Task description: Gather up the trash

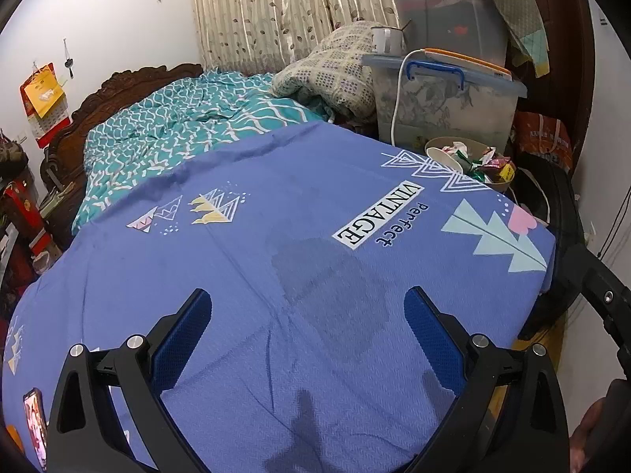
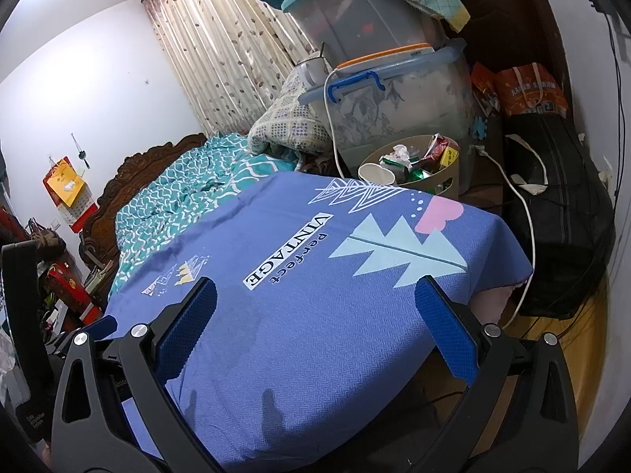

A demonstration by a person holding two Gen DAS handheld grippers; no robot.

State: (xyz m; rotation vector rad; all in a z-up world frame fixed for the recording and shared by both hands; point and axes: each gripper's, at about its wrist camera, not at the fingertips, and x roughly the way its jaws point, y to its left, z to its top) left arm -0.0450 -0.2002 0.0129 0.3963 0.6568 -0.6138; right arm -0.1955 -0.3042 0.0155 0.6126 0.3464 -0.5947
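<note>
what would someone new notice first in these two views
The blue cloth printed "Perfect VINTAGE" fills both views, spread flat under the open left gripper and right gripper. Past its far edge a beige bin brims with wrappers and a white paper cup.

Beige trash bin (image 2: 445,181) heaped with wrappers (image 2: 437,149), paper cup (image 2: 376,175) tipped at its rim
</note>
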